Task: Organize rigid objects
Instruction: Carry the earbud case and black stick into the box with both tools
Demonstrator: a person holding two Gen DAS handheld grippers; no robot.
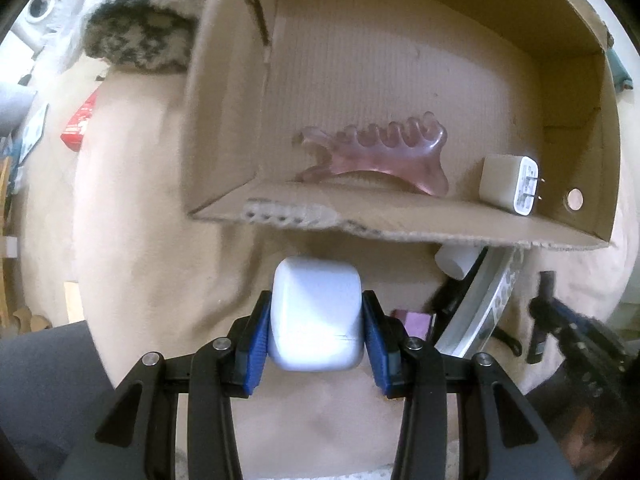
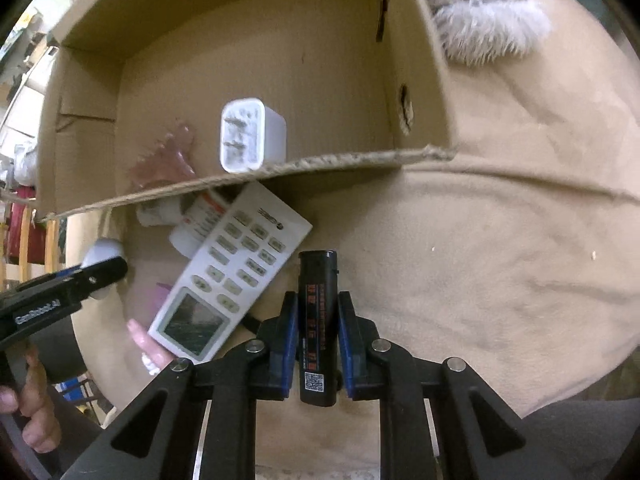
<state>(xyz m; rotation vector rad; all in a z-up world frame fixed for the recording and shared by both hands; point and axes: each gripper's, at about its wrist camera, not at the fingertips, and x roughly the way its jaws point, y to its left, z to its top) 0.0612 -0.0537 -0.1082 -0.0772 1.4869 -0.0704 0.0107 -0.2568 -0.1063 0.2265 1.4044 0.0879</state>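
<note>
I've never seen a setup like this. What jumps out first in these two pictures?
Probably what each tool holds: the left gripper has its blue fingers clamped on a rounded white plastic case, and the right gripper pinches a black cylindrical battery. Just beyond sits an open brown cardboard box holding a translucent pink comb-shaped massage tool and a white wall charger.

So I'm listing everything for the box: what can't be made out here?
- White bottle, right wrist view: cardboard box wall and remote cover it; label unreadable.
- Pink item, left wrist view: gripper finger hides most.
- Pink comb, right wrist view: blurred.
</note>
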